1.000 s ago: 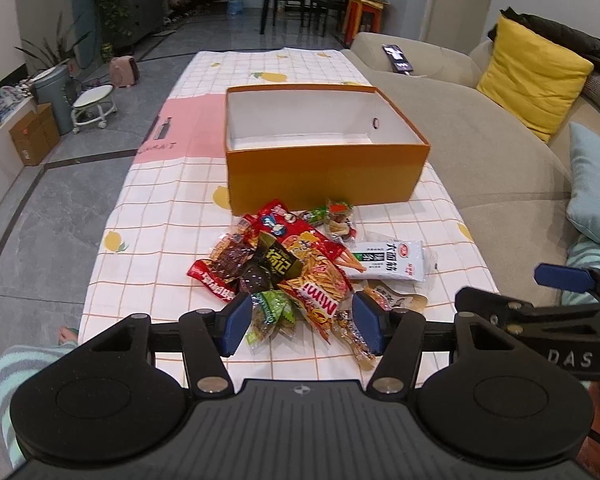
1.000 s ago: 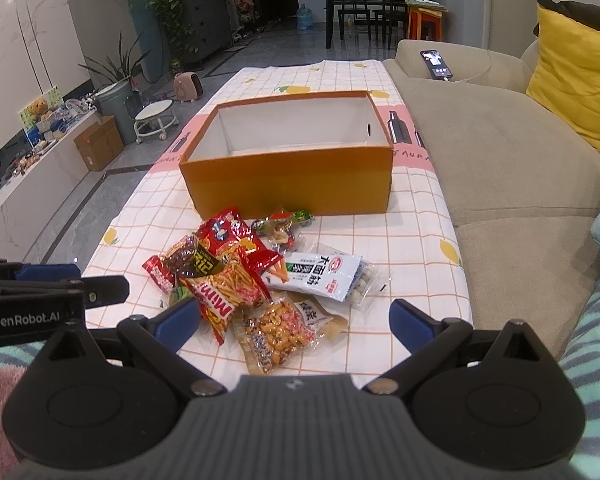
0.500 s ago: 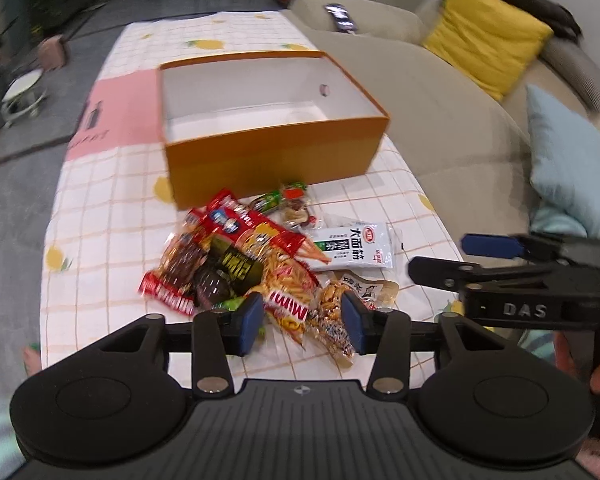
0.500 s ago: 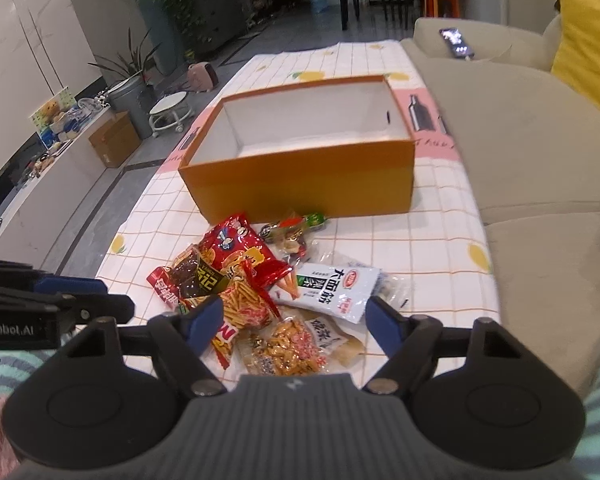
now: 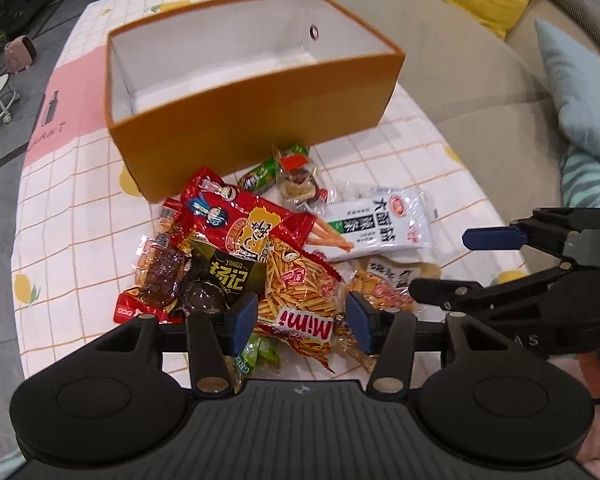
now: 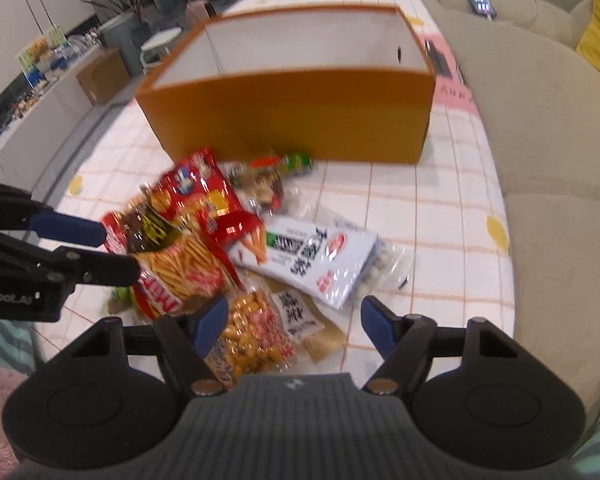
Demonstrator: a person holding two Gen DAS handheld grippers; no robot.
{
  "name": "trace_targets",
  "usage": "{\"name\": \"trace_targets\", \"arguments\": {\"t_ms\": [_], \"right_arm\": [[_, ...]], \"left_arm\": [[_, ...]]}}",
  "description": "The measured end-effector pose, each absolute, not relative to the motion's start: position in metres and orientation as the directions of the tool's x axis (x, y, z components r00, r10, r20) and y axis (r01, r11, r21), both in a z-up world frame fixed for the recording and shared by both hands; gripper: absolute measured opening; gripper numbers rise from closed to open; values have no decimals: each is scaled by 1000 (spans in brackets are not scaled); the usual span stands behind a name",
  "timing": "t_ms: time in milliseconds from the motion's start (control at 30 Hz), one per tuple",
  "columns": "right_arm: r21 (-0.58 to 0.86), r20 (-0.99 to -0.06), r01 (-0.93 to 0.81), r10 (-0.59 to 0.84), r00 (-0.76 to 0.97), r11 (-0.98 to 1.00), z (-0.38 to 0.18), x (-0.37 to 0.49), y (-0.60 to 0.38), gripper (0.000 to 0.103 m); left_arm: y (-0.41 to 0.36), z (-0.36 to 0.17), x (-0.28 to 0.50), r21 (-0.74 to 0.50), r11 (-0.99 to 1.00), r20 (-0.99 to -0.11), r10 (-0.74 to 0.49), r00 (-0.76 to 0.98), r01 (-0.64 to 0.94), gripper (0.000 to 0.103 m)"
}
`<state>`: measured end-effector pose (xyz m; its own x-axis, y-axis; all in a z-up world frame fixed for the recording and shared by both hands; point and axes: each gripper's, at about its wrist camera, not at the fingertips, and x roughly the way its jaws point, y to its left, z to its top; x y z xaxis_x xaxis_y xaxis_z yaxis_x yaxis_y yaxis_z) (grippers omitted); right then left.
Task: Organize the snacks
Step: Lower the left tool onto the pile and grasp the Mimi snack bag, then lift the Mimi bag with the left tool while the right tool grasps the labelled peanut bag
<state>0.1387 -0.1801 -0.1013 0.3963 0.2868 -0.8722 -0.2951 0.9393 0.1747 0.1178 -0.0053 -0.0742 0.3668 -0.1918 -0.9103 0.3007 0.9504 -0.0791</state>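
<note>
Snacks [image 5: 284, 264] lie heaped on the table [image 5: 72, 184] before the empty box [image 5: 252, 120]. Left gripper [image 5: 300, 318], opening, straddles the Mimi bag [image 5: 300, 300]; right gripper [image 6: 292, 318], closing, straddles the peanut pack [image 6: 256, 332], neither pressing yet. Overlapping packets could drag neighbours along or slip free.

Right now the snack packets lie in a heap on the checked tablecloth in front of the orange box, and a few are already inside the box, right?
Not quite. The orange box holds nothing yet: the left wrist view shows only its bare white inside. The snack packets do lie in a heap on the checked tablecloth in front of it.
</note>
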Motion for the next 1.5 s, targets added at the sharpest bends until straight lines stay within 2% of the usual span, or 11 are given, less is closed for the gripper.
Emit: {"name": "trace_targets", "arguments": {"t_ms": [200, 500, 533, 567, 700, 767, 900, 1200, 1400, 1500], "right_arm": [[231, -906, -239, 298, 300, 943, -129, 138, -178, 68], [279, -914, -146, 309, 264, 949, -141, 138, -193, 66], [286, -914, -137, 313, 259, 948, -142, 137, -194, 66], [293, -914, -128, 317, 254, 948, -144, 137, -195, 66], [342, -911, -75, 350, 217, 937, -149, 138, -197, 67], [369, -906, -52, 371, 201, 928, -152, 138, -196, 72], [378, -903, -37, 377, 204, 925, -153, 139, -187, 72], [343, -910, -8, 334, 244, 939, -160, 148, -170, 78], [289, -915, -13, 281, 289, 957, -161, 154, -154, 78], [240, -919, -54, 245, 307, 969, -161, 152, -146, 72]], "left_arm": [[-23, -99, 125, -3, 926, -927, -145, 346, 379, 64], [-38, -121, 131, 113, 894, -939, -47, 340, 434, 66], [-39, -123, 129, 130, 887, -939, -34, 342, 444, 65], [-40, -125, 129, 133, 884, -938, -34, 344, 448, 59], [-32, -123, 129, 72, 913, -938, -75, 338, 402, 49], [-25, -118, 128, 18, 930, -938, -111, 328, 367, 45], [-7, -97, 122, -61, 956, -917, -167, 361, 287, 44], [13, -72, 113, -80, 981, -888, -151, 434, 176, 44], [22, -74, 113, -82, 987, -892, -134, 432, 137, 44], [27, -75, 111, -86, 989, -894, -128, 429, 117, 44]]}}
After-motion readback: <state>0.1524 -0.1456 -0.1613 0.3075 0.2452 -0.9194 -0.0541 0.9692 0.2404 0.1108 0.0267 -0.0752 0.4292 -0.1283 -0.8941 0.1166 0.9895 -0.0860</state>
